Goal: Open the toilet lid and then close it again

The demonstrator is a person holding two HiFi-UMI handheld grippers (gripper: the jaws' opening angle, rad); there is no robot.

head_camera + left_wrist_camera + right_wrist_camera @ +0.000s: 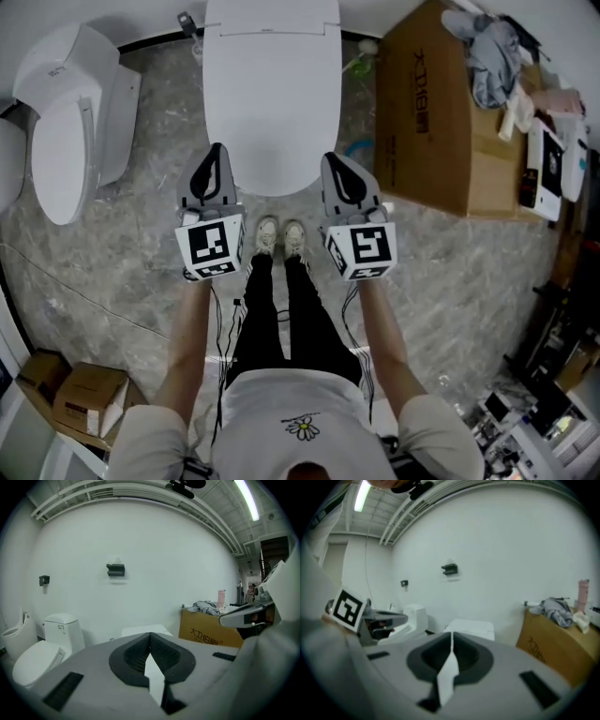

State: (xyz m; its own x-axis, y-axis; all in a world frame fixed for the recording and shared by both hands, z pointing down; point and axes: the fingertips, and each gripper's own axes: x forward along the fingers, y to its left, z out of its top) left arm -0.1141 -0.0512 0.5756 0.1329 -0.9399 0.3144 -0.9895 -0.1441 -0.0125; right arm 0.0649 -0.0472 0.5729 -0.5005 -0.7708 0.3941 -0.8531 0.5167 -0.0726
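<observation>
The left gripper (217, 157) is clenched on nothing. In its own view the two dark pads meet at the tips, with only a sliver of white showing behind them. The right gripper (334, 165) is the same, with its pads together and nothing held. In the head view both sit just below the middle of the frame, side by side and pointing toward the top, one at each lower corner of the toilet lid (272, 89).

The lid is down, a long white oval filling the upper middle of the frame. Its long axis runs from the rounded front edge, which lies between the two grippers, up to the hinge end at the top edge. So the edge to be lifted lies just ahead of the tools and between them — about as near to one as to the other. From above I cannot tell whether either tip touches the lid. Both gripper views show the toilet ahead and lower, which suggests they are clear of it. Opening looks not yet begun.

With the lid shut, the bowl's inside is hidden. A second toilet (66, 131) stands at upper left, also closed. The large cardboard box (422, 122) at upper right is shut, with a grey cloth (492, 52) heaped on top — its contents don't show.
</observation>
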